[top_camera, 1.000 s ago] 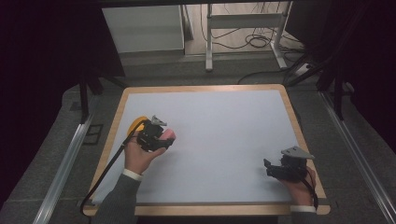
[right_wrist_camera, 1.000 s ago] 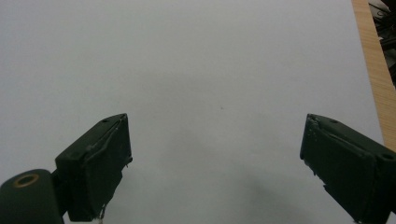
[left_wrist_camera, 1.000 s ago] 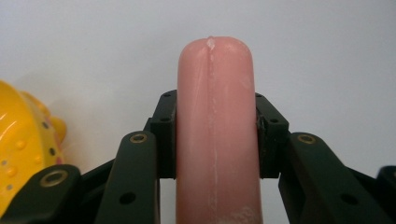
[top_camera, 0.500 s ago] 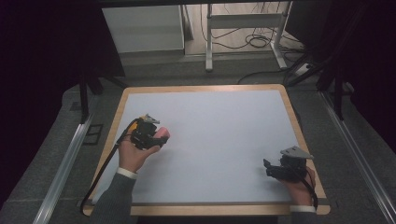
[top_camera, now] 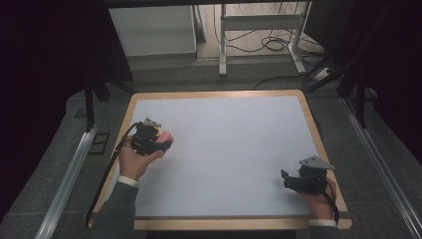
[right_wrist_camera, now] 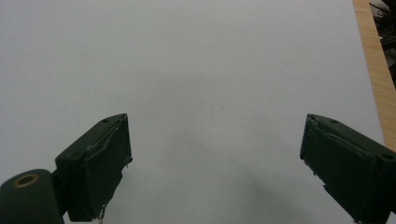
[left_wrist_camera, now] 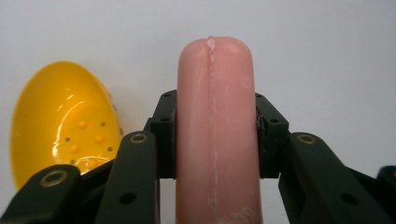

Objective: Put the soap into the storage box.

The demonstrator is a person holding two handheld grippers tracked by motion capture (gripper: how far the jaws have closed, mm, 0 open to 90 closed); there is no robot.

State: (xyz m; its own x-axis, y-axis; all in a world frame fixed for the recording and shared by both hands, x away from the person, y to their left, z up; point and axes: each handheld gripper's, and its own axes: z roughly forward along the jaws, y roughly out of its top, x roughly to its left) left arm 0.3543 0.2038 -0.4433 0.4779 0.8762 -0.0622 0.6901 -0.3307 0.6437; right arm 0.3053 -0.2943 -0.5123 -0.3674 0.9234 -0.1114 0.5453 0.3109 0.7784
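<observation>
My left gripper (top_camera: 165, 141) is at the left side of the white table (top_camera: 229, 144), shut on a smooth pink sausage-shaped piece (top_camera: 167, 136). In the left gripper view the pink piece (left_wrist_camera: 215, 93) stands upright between the two black jaws of my left gripper (left_wrist_camera: 215, 140) and sticks out past them. A yellow perforated spoon bowl (left_wrist_camera: 60, 121) lies on the table just behind and to the left of the jaws. Near the front right corner, my right gripper (top_camera: 285, 179) is held open with nothing between its jaws; the right gripper view has my right gripper (right_wrist_camera: 215, 163) over bare table.
The white table has a wooden rim (top_camera: 318, 144), which the right gripper view has as a rim (right_wrist_camera: 373, 70) at its right edge. Metal rails (top_camera: 69, 169) run along both sides on the grey floor. A table frame and cables (top_camera: 268, 45) stand beyond the far edge.
My left gripper, with the pink piece in it, has drifted a little to the left and away from the person. The right gripper has stayed put.
</observation>
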